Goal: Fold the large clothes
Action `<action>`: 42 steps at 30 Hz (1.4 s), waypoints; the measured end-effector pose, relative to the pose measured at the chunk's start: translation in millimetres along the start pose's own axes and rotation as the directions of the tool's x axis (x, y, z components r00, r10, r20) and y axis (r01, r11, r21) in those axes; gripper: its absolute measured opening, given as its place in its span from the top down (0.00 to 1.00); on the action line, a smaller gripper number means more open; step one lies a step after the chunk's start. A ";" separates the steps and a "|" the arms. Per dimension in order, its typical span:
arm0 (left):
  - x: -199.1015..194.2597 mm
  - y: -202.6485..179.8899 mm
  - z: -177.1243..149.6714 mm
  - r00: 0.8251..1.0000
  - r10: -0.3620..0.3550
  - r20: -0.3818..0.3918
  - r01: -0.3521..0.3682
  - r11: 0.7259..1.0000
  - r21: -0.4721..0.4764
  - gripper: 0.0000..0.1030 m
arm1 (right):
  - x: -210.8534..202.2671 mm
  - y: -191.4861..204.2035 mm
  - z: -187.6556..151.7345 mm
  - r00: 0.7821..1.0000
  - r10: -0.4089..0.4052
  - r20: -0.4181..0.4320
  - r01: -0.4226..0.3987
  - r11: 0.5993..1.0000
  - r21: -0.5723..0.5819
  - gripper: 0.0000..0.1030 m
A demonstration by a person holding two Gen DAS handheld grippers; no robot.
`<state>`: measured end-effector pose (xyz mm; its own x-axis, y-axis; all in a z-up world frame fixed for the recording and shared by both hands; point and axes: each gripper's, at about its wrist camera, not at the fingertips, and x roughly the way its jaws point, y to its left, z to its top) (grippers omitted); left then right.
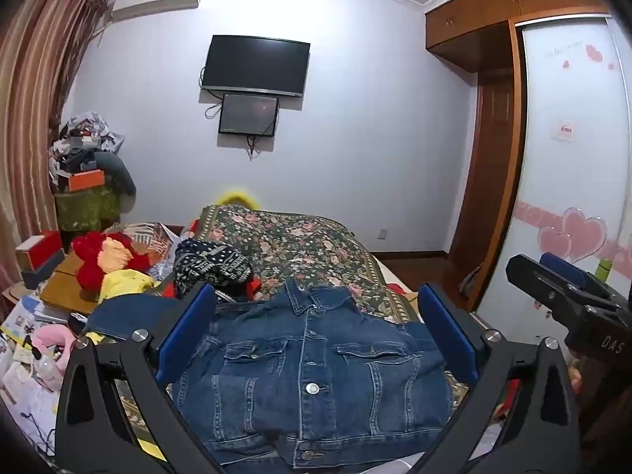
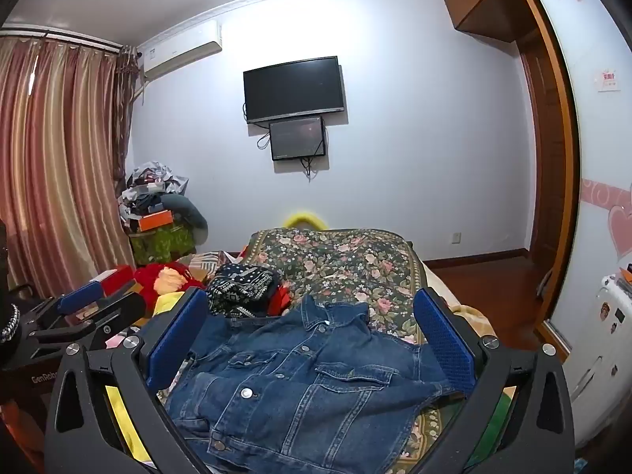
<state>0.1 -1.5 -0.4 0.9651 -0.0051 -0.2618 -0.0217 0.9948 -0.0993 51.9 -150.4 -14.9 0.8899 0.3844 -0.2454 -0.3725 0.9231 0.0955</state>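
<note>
A dark blue denim jacket lies front up on the floral bedspread, buttoned, collar pointing to the far wall. My left gripper hovers above the jacket, wide open, its blue pads framing the chest pockets without touching cloth. In the right wrist view the same jacket lies skewed, collar to the upper right, and my right gripper is open above it, empty. The right gripper shows at the left view's right edge; the left gripper shows at the right view's left edge.
A dark patterned garment and red and yellow clothes lie piled left of the jacket. Boxes and clutter stack in the far left corner by the curtain. A wardrobe stands right; a television hangs on the wall.
</note>
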 end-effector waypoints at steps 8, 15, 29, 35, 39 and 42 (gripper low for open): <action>14.3 1.2 -5.9 0.999 -0.001 -0.041 0.000 1.000 -0.026 0.00 | 2.1 1.9 -0.2 1.000 -0.002 -0.008 0.002 1.000 -0.004 0.00; 6.6 9.0 -1.5 1.000 0.006 -0.023 -0.007 0.999 -0.050 0.00 | 2.8 9.7 -3.4 1.000 0.001 -0.008 -0.001 1.000 -0.009 0.00; 7.4 8.8 -2.2 1.000 0.017 -0.019 -0.018 0.998 -0.052 0.00 | 3.8 9.8 -7.3 1.000 0.008 -0.009 -0.008 1.000 0.000 0.00; 7.1 9.7 -1.8 1.000 0.017 -0.018 -0.018 0.999 -0.051 0.00 | 2.7 10.1 -6.6 1.000 0.011 -0.010 -0.011 1.000 0.002 0.00; 6.9 9.8 -0.9 1.000 0.015 -0.021 -0.016 0.999 -0.050 0.00 | 4.0 8.2 -6.4 1.000 0.015 -0.012 -0.015 1.000 0.009 0.00; 6.8 9.7 -1.0 1.000 0.014 -0.022 -0.015 0.999 -0.049 0.00 | 4.7 8.3 -6.8 1.000 0.016 -0.013 -0.016 1.000 0.011 0.00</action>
<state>6.2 8.0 -4.1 0.9587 0.0067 -0.2843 -0.0489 0.9887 -0.1417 51.3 -141.0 -21.8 0.8802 0.3994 -0.2563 -0.3839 0.9168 0.1102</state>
